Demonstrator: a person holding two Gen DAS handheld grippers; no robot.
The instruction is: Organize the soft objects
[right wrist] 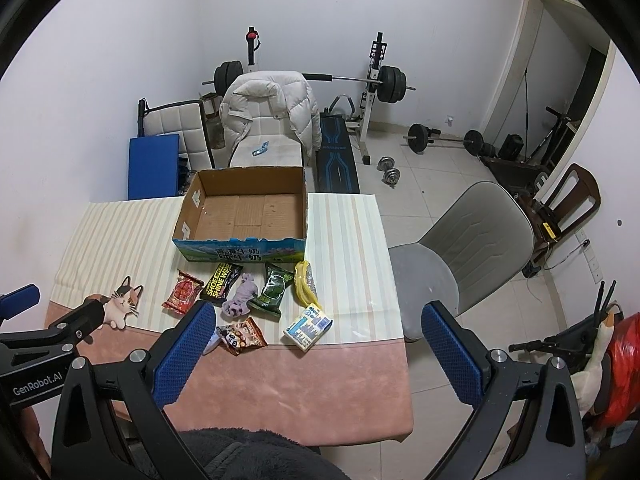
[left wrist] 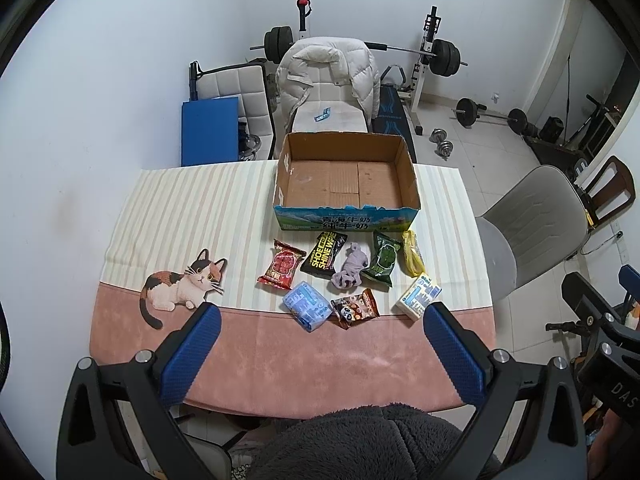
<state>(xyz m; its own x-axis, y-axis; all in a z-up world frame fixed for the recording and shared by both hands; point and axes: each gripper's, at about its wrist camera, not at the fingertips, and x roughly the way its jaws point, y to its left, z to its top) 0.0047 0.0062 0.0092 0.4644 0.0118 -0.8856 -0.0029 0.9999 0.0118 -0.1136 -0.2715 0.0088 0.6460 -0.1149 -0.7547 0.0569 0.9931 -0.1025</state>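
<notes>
Currently both the left gripper (left wrist: 322, 320) and right gripper (right wrist: 316, 320) hover spread wide and empty, so the slippery soft packets, like the crumpled purple cloth (left wrist: 349, 270) before the empty cardboard box (left wrist: 406, 178), could squirt free if pinched off-centre.

White walls, tiled floor (left wrist: 480, 152); barbell rack (left wrist: 426, 44) (loaded); grey chair (right wrist: 472, 248)

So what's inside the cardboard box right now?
Nothing visible: the cardboard box shows only its bare floor panels. The strip of floor just behind its near wall is hidden in both views.
</notes>
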